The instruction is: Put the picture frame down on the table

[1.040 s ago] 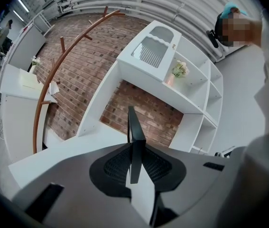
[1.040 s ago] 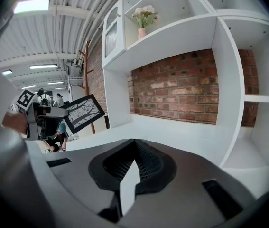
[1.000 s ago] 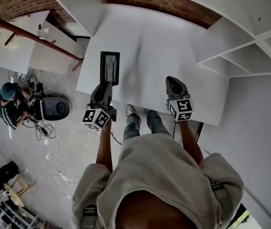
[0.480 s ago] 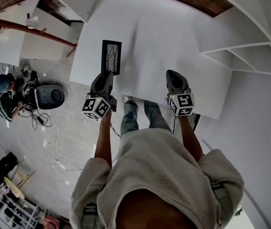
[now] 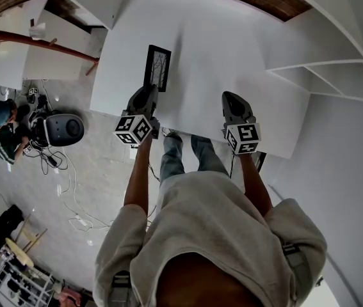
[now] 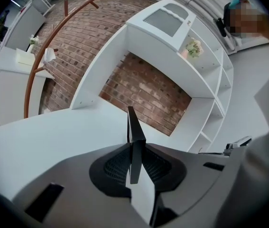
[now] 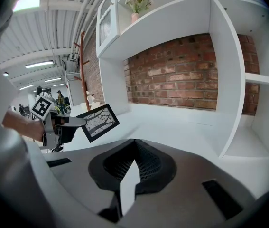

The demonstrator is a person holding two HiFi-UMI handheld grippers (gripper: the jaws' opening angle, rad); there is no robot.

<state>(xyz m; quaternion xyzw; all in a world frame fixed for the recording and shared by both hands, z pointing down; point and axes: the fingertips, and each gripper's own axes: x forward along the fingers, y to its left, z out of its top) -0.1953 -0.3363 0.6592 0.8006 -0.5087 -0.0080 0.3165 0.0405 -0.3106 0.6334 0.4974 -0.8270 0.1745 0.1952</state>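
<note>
Right, the left gripper (image 5: 146, 94), smooth grey shell with dark meshed pads, has its jaws clamped on the near end of the picture frame (image 5: 158, 68), a thin flat rectangle with a matte black border around a pale print of bare branches. From the left gripper view the frame stands edge-on, a dark sliver pinched between the two pads and jutting straight ahead. It hangs over the left front corner of the smooth white table (image 5: 232, 56), tilted; whether a corner touches the top, I can't tell. The right gripper (image 5: 232, 100) has its jaws together on nothing, hovering at the table's front edge, well apart from the frame. Beyond the tabletop a white shelving unit (image 5: 322, 75) stands against a rough red brick wall (image 5: 258, 5). Down on the floor at the left, a person in a teal cap (image 5: 2, 130) is beside a round dark device (image 5: 66, 128) with loose cables.
</note>
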